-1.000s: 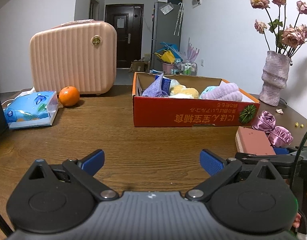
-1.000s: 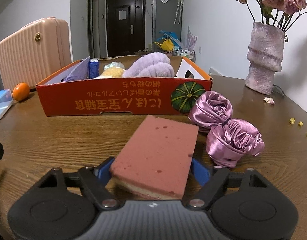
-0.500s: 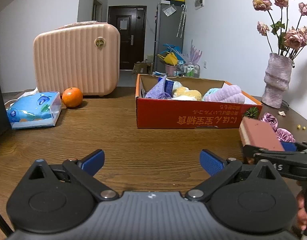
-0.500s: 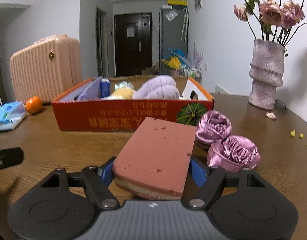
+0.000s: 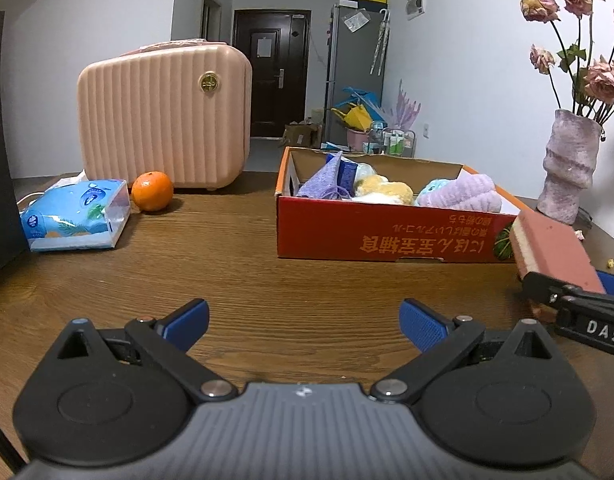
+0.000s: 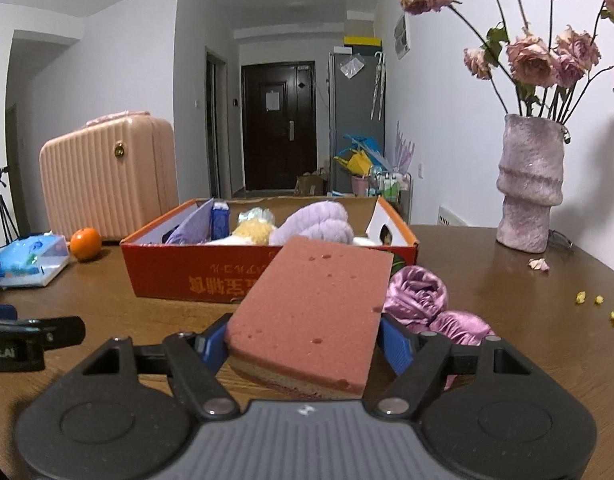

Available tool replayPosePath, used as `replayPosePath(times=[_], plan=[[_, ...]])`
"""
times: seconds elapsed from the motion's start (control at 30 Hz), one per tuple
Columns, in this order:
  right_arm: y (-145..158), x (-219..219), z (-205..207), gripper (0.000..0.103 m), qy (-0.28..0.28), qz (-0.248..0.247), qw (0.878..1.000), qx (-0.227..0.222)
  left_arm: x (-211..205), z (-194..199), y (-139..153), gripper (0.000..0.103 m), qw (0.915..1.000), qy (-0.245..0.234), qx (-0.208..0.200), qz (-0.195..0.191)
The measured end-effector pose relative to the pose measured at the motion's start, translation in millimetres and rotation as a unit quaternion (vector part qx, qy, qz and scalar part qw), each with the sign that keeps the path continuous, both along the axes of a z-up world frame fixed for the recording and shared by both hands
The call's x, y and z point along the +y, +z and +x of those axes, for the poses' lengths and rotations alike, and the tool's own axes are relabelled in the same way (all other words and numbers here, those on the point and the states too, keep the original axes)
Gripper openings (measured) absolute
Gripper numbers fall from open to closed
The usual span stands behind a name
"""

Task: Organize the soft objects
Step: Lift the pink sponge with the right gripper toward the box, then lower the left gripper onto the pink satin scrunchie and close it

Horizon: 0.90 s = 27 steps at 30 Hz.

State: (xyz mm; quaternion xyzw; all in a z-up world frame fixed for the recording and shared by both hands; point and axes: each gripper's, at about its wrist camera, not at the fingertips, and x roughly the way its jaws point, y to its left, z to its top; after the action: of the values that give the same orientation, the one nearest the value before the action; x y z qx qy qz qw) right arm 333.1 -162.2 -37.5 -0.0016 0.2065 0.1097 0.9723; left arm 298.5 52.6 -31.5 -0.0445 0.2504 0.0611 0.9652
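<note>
A pink-red sponge (image 6: 311, 308) with a tan underside is clamped at its sides between the blue pads of my right gripper (image 6: 305, 344), which holds it above the wooden table, just short of the red cardboard box (image 6: 187, 276). The left wrist view shows the same sponge (image 5: 551, 248) raised by the box's (image 5: 387, 232) right front corner. Inside the box lie a lilac towel (image 6: 319, 224) and other soft items. Shiny purple satin bundles (image 6: 419, 292) rest on the table to the sponge's right. My left gripper (image 5: 303, 322) stays open over bare table.
A pink ribbed suitcase (image 5: 163, 116), an orange (image 5: 152, 191) and a blue tissue pack (image 5: 75, 214) stand at the left. A vase (image 6: 531, 196) of dried roses is at the far right, with yellow crumbs (image 6: 599, 304) near it.
My right gripper has lifted the sponge off the table and tipped upward, so the box now sits lower in its view. The left gripper has hardly moved.
</note>
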Motion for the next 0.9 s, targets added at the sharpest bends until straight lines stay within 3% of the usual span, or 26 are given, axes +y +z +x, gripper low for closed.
replayPosePath(times=[0.9], plan=[[11.0,-109.0,16.1,0.075,-0.050,0.018,0.998,-0.040,-114.7,41.0,0.0,0.103,0.9996,-0.022,0.016,0.000]])
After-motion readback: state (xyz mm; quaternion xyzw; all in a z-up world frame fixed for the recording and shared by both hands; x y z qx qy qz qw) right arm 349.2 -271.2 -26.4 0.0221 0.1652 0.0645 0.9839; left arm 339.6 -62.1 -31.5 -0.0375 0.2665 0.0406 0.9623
